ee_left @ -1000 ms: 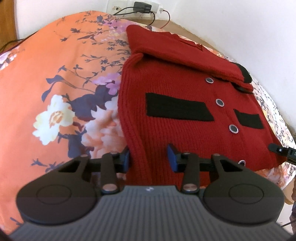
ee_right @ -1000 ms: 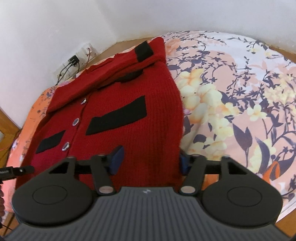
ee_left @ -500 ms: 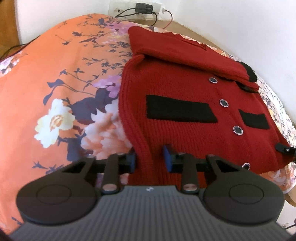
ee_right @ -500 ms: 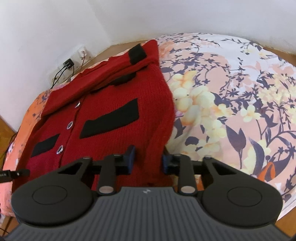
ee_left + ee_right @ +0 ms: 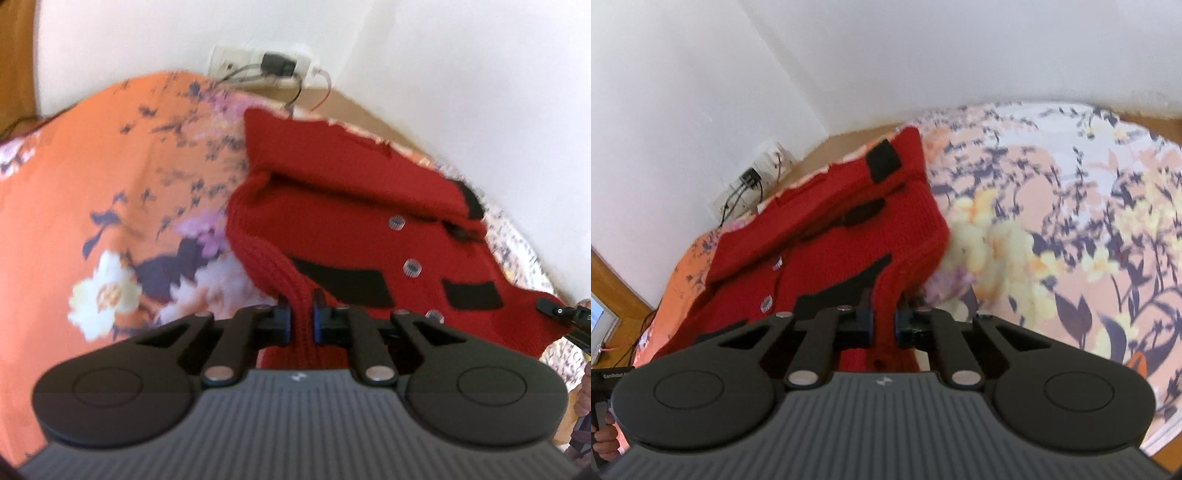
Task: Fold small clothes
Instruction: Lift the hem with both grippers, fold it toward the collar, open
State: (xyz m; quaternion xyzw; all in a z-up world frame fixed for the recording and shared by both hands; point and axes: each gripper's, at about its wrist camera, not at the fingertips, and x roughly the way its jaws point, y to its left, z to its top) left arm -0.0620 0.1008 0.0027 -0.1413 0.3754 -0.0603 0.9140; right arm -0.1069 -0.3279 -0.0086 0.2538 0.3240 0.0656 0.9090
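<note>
A small red knitted cardigan (image 5: 351, 229) with black pocket strips and silver buttons lies on a floral bedsheet (image 5: 110, 206); its sleeves are folded across the top. My left gripper (image 5: 300, 314) is shut on the cardigan's bottom left corner and lifts that hem off the sheet. My right gripper (image 5: 882, 317) is shut on the bottom right corner of the cardigan (image 5: 827, 236) and lifts it too. The fabric near both grips bunches into a raised ridge. The right gripper's tip shows at the right edge of the left wrist view (image 5: 565, 314).
The sheet (image 5: 1052, 229) covers a bed against white walls. A wall socket (image 5: 273, 62) with plugs and cables sits behind the cardigan's collar; it also shows in the right wrist view (image 5: 753, 177). Wooden floor borders the bed at the far side.
Both grippers closed on the cardigan's bottom corners and rose, pulling the hem up and forward toward the collar. The views are now blurred by motion.
</note>
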